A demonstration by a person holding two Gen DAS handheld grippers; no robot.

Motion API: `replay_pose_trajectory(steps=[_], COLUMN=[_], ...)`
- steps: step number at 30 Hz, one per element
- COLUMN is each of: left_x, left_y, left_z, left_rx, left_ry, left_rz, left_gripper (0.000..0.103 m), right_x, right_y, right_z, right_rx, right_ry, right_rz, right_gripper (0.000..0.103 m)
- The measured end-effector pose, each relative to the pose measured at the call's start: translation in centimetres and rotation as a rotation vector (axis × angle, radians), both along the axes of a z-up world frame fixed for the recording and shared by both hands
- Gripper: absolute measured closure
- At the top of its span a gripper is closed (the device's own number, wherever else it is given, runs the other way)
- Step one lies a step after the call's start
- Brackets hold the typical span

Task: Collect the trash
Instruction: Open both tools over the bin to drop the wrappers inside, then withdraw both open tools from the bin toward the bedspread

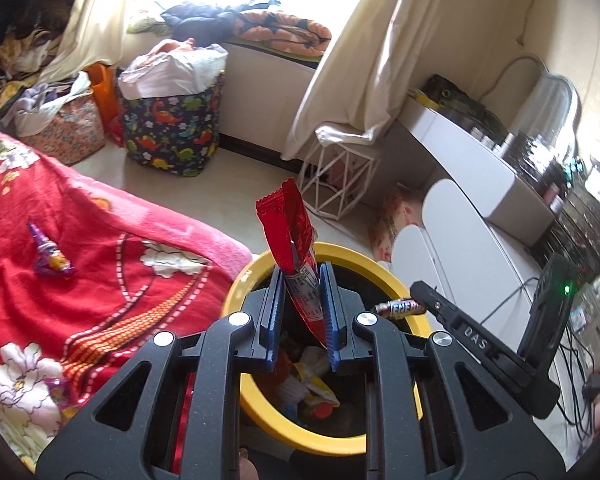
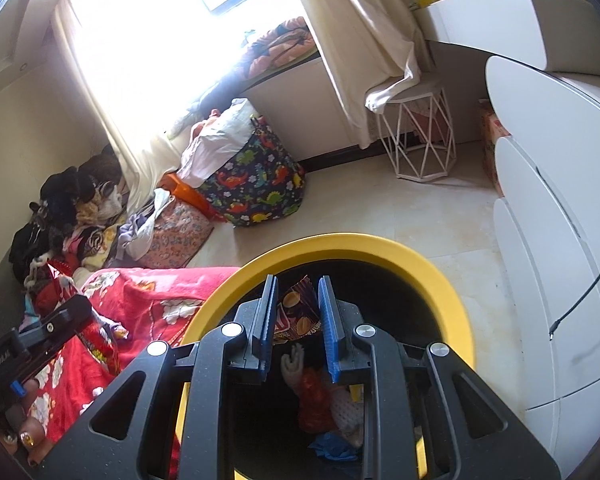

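A yellow-rimmed trash bin (image 1: pixel 340 250) (image 2: pixel 340 242) stands beside the bed, with several wrappers lying in its dark inside. My left gripper (image 1: pixel 302 276) hovers over the bin's near left side, shut on a red snack wrapper (image 1: pixel 288 228) that sticks up past the blue pads. My right gripper (image 2: pixel 298 286) is above the bin's opening, shut on a brown snack wrapper (image 2: pixel 300 314). In the left wrist view the right gripper (image 1: pixel 420 290) comes in from the right with the brown wrapper (image 1: pixel 398 307) at its tip. A purple wrapper (image 1: pixel 50 258) lies on the blanket.
A red floral blanket (image 1: pixel 100 280) covers the bed left of the bin. Beyond are a dinosaur-print basket (image 1: pixel 172 132), a white wire stool (image 1: pixel 340 184) and a white cabinet (image 2: pixel 560 240) with cables. Another purple wrapper (image 1: pixel 58 386) lies near the blanket's front.
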State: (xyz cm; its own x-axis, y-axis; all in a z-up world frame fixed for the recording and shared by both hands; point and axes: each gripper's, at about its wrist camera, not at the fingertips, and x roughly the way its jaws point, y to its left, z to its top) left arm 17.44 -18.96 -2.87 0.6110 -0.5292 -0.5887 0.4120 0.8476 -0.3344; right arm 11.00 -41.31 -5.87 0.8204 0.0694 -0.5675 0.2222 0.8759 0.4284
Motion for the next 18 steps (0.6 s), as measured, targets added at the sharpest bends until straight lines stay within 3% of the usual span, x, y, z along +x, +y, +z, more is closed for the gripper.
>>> replay_pose_trajectory(steps=[9,11,13,15,16,18], left_x=[-0.3,-0.3,-0.3,-0.3,-0.3,-0.3], left_y=[-2.9,-3.3,-3.5,-3.4,-3.4,-3.0], left_z=[-1.2,-1.3,-1.3,-1.3,-1.3,-1.3], left_rx=[0.026,0.025,0.02,0.022,0.023,0.019], left_ry=[0.025,0.025,0.022,0.019,0.019,0.022], left_rz=[-0.087,-0.095,-0.098,-0.091,-0.085,-0.071], left_gripper=[0.087,0.077,0.054,0.042,0.027,0.016], right_x=[-0.6,-0.8,-0.9,-1.0,-1.2,-1.2], right_y=[-1.4,-1.7,-1.9,-2.1,-2.2,-2.3], right_z=[-0.2,-0.2,-0.2,-0.3,-0.3,-0.2], right_rx=[0.017,0.025,0.029,0.04,0.042,0.035], right_ry=[-0.005,-0.01,-0.01,-0.01,-0.011,-0.011], right_rz=[-0.05,-0.06,-0.068,-0.076,-0.08,-0.084], right_gripper=[0.078,0.071,0.069,0.062,0.06,0.054])
